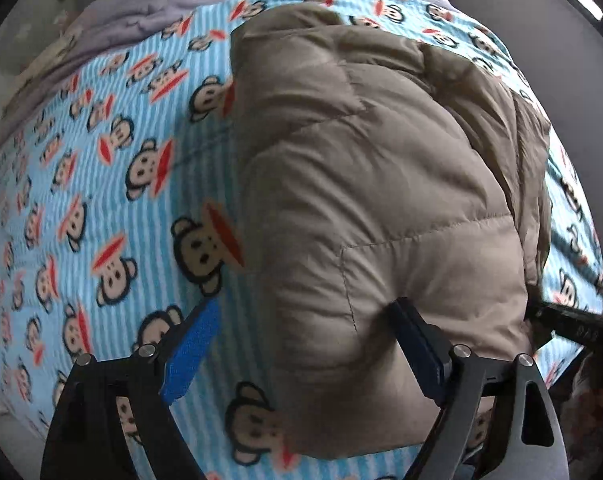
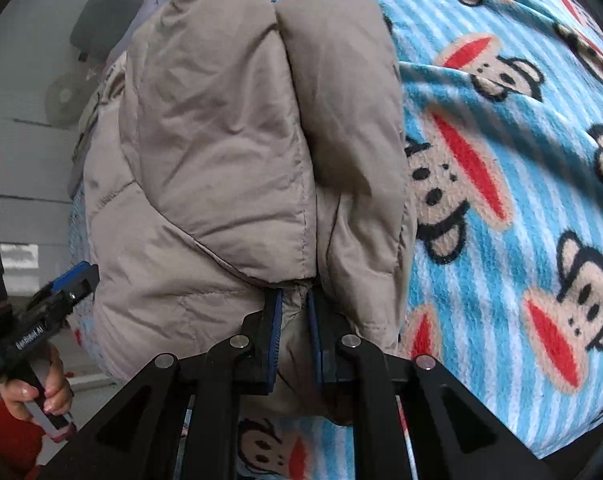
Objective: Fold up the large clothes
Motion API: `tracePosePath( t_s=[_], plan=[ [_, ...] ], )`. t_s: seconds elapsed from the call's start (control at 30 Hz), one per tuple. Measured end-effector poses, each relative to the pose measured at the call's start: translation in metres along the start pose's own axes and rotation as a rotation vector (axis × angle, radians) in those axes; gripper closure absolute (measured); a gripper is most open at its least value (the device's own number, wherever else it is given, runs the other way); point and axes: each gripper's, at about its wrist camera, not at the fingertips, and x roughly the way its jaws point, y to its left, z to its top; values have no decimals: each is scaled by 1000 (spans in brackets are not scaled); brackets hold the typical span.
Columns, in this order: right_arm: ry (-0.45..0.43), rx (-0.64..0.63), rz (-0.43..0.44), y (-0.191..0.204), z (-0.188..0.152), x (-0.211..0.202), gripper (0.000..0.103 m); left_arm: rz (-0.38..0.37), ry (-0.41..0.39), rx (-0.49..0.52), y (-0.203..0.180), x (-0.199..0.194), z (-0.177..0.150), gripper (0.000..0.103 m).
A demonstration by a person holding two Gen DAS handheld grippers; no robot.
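Observation:
A beige puffer jacket (image 1: pixel 373 176) lies folded on a bed covered by a blue striped blanket with monkey faces (image 1: pixel 101 184). My left gripper (image 1: pixel 301 320) is open; its right finger presses against the jacket's near edge, its left finger hangs over the blanket. In the right wrist view the jacket (image 2: pixel 221 152) fills the middle. My right gripper (image 2: pixel 293 320) is shut on a fold of the jacket's near edge. The left gripper also shows in the right wrist view (image 2: pixel 67 284) at the left, held by a hand.
A purple sheet (image 1: pixel 149 12) lies at the far end of the bed. A grey floor (image 2: pixel 21 160) lies beyond the bed's left side in the right wrist view. The blanket (image 2: pixel 501 200) spreads to the right of the jacket.

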Motion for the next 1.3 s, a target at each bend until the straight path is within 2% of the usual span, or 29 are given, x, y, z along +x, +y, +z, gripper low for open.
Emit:
tracePosePath(
  t_s=[0.1, 0.27, 0.43, 0.8, 0.9, 1.13, 1.23, 1.3],
  plan=[
    [11, -23, -33, 8, 2, 5, 90, 7, 3, 2, -1, -1, 1, 15],
    [30, -70, -118, 45, 10, 4, 86, 35, -1, 20, -2, -7, 1, 15],
    [28, -55, -125, 66, 10, -2, 86, 33, 2, 9, 1, -14, 1, 15],
    [35, 3, -81, 48, 18, 1, 77, 35, 27, -7, 7, -18, 5, 14],
    [30, 0, -72, 41, 22, -4, 76, 50, 21, -18, 8, -18, 7, 0],
    [34, 19, -31, 16, 27, -16, 74, 1, 51, -57, 16, -12, 11, 0],
    [14, 22, -11, 9, 31, -26, 63, -15, 50, -59, 18, -12, 14, 0],
    [-29, 28, 36, 3, 37, -39, 32, -13, 27, -57, 21, -14, 17, 0]
  ],
)
